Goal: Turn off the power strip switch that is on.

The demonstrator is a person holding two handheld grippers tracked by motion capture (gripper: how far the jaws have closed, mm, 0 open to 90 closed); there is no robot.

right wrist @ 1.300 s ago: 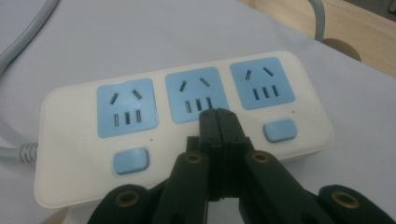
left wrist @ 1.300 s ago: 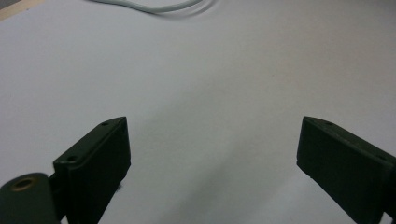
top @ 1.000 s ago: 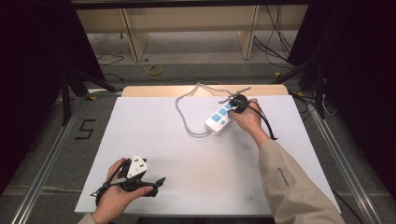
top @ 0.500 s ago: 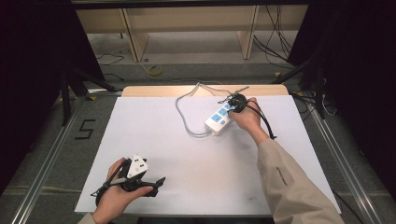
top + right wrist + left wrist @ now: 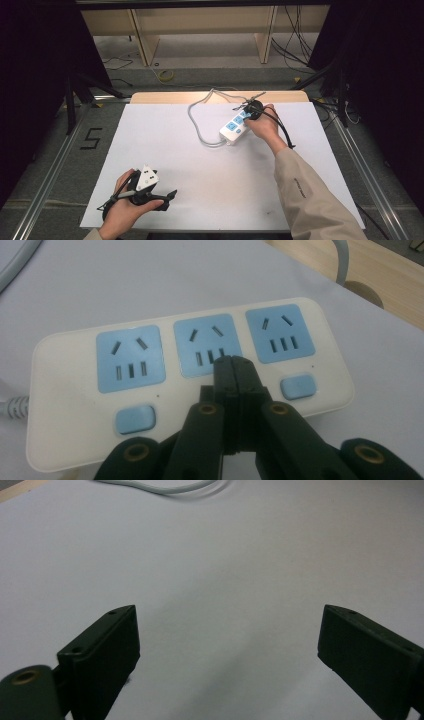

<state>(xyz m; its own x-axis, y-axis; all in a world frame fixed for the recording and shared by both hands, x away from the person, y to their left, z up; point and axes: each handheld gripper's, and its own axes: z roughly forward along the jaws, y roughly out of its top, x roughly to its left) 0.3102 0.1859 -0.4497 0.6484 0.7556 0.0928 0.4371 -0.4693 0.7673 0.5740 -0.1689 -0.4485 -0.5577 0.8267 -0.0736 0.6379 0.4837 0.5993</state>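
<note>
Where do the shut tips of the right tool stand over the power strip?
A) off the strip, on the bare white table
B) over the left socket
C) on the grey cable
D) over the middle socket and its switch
D: in the right gripper view the right tool, its jaws pressed together, covers the place of the middle switch of the power strip and reaches the middle blue socket.

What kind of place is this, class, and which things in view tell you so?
Probably a lab or recording workspace: a white-covered table between metal rails, loose cables on the floor behind, and a power strip laid out alone.
</note>
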